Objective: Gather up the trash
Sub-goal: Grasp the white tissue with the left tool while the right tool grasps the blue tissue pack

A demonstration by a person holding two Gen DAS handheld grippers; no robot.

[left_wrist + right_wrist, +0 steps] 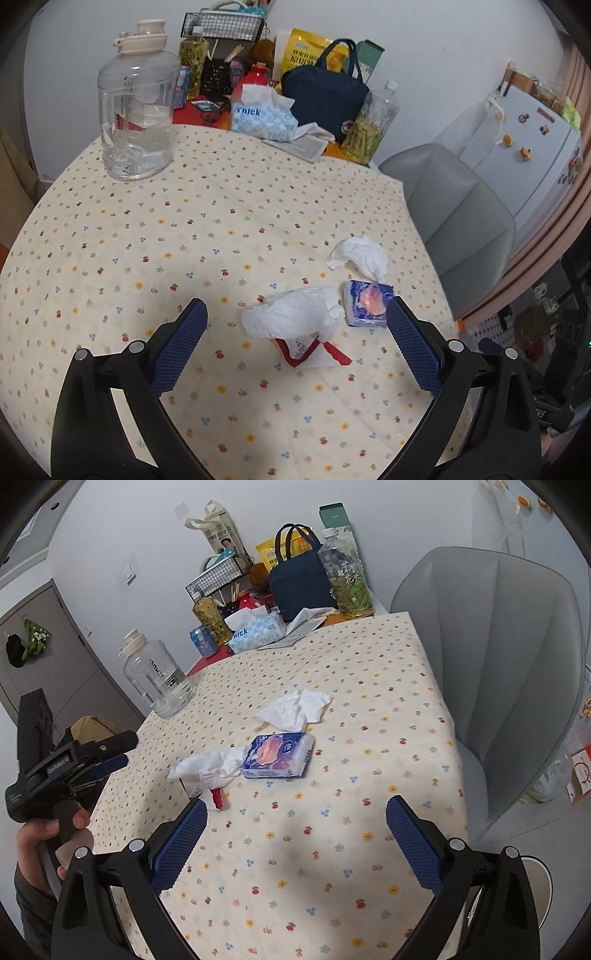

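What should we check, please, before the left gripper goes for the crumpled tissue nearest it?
1. Left gripper open: ok.
2. Crumpled tissue lies between the jaws' line: ok.
3. Red-edged wrapper under the tissue, may lift too: cannot tell.
4. Tissue pack clear of the tissue: not ok, touching.
5. Right gripper open, away: ok.
6. Trash bin in view: not ok.

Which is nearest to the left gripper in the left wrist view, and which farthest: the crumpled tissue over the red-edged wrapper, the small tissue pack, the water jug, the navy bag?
1. Crumpled tissue, just ahead of the open left gripper.
2. Small tissue pack, by the right fingertip.
3. Water jug, far left.
4. Navy bag, at the back.
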